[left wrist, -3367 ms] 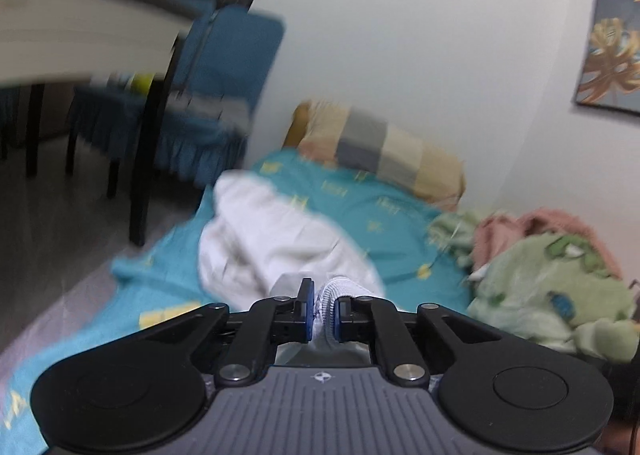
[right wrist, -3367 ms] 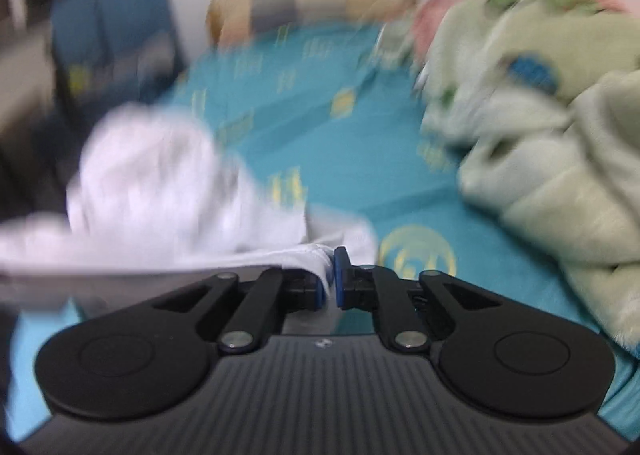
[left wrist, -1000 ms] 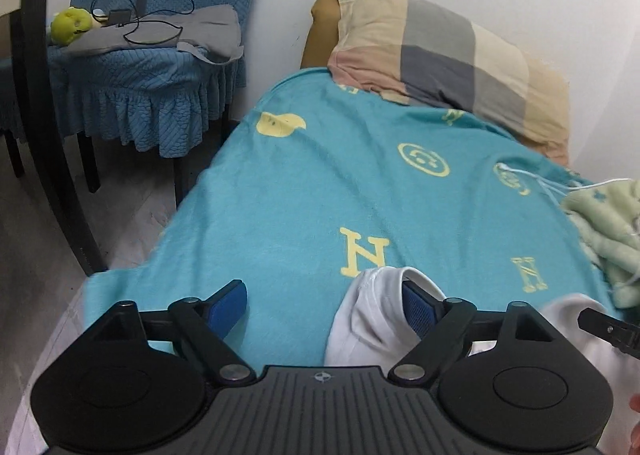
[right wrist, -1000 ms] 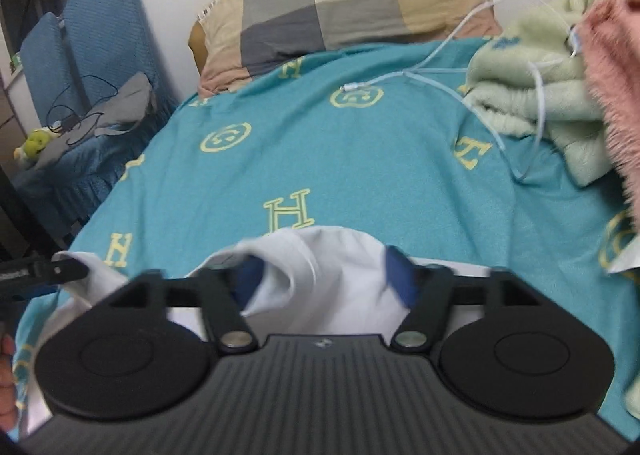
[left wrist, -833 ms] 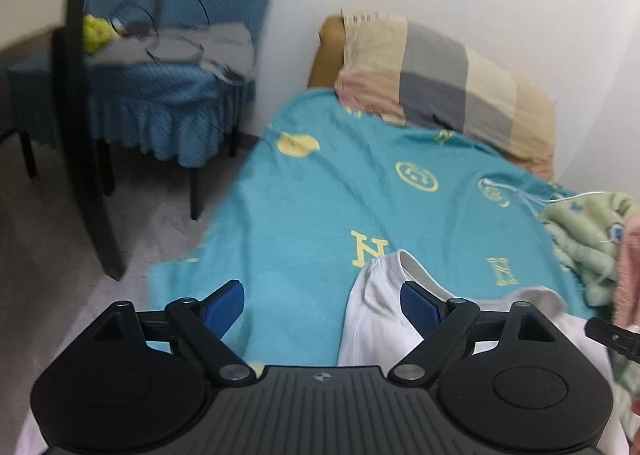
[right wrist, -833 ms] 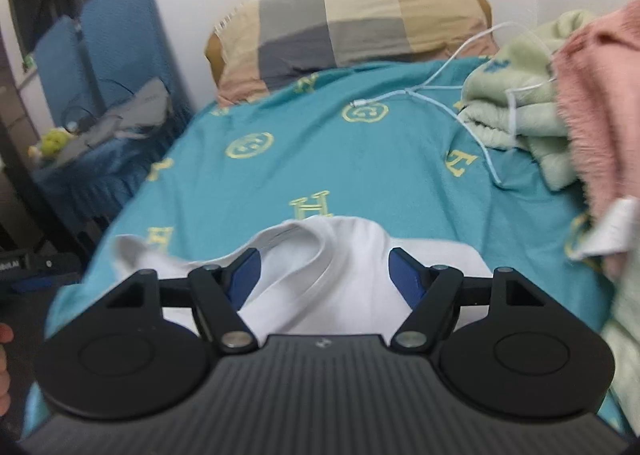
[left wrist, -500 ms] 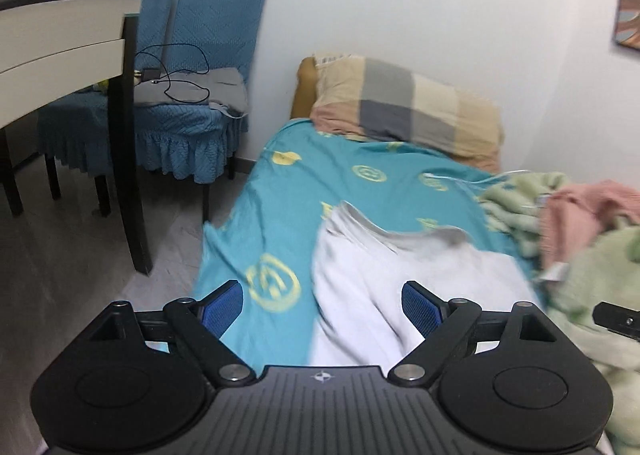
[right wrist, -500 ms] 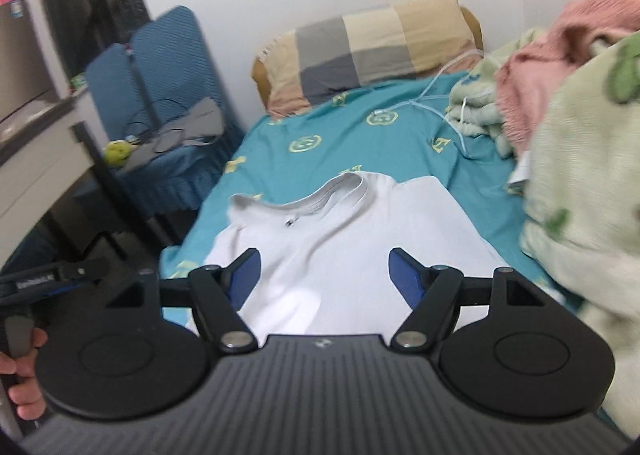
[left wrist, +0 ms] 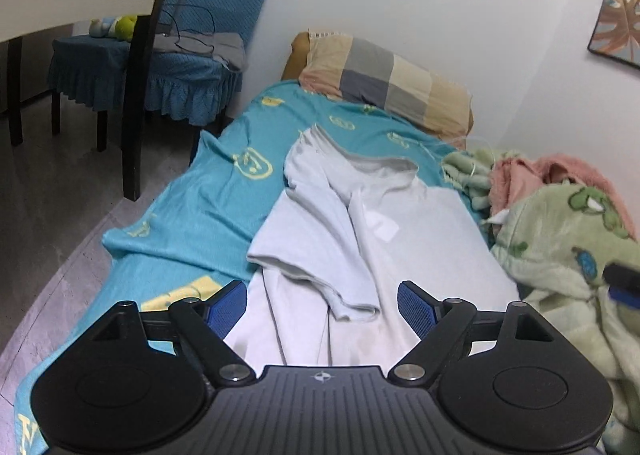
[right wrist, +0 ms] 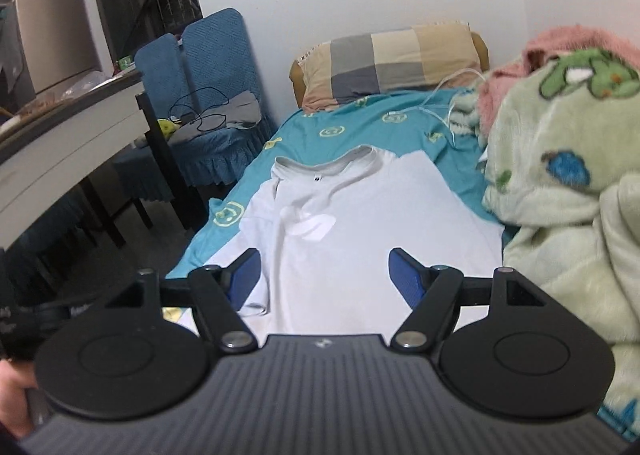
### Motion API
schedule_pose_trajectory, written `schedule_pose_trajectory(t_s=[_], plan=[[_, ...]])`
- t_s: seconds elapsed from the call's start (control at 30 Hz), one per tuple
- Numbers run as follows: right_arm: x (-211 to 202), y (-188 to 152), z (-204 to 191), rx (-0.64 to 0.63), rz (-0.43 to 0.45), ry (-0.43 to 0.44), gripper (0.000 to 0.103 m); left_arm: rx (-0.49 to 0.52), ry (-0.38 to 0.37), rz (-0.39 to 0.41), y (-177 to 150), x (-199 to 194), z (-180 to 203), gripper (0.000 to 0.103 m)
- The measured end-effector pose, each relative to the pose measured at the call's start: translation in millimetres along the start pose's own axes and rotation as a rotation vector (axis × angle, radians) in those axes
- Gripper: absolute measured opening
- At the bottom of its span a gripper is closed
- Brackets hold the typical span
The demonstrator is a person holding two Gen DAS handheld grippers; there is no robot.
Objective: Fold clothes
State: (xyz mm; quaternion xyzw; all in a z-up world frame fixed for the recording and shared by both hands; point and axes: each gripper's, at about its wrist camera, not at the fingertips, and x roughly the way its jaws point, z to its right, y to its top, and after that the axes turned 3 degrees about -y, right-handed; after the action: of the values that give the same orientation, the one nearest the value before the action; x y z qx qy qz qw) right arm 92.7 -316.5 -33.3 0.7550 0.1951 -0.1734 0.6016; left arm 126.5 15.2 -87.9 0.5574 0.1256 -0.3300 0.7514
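A teal bedsheet covers the bed. Ahead of both tongs lies the white T-shirt, collar toward the checked pillow. The left gripper and right gripper both gape wide, holding nothing.

At 3.4 s ago both grippers were closed on the white shirt, which hung bunched between them above the sheet. Now the left gripper and the right gripper have their jaws wide apart and hold nothing. The shirt now lies spread flat on the sheet, collar toward the pillow, with its left sleeve folded over the body. One second ago the grippers were low over the collar; since then both have drawn back and risen, so the whole shirt and the green blanket came into view.
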Motion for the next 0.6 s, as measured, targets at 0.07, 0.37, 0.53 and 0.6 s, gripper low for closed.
schedule_pose_trajectory(t_s=[0.07,0.37,0.53,0.6], plan=[[2.6,1.2,4.4,0.018,-0.001,-0.003,0.072,-0.025,-0.014,-0.010,-2.5,9.6,-3.9,0.080],[15.0,4.0,26.4,0.097,-0.008,-0.003,0.072,-0.254,-0.042,-0.046,11.7,90.7,-41.0,0.065],[36.4,-0.6,39.0,0.147,-0.061,-0.023,0.072,-0.305,-0.030,-0.053,19.8,122.5,-52.6,0.015],[42.9,-0.6,40.5,0.158,-0.075,-0.020,0.072,-0.283,-0.015,-0.035,28.3,123.8,-53.1,0.006]])
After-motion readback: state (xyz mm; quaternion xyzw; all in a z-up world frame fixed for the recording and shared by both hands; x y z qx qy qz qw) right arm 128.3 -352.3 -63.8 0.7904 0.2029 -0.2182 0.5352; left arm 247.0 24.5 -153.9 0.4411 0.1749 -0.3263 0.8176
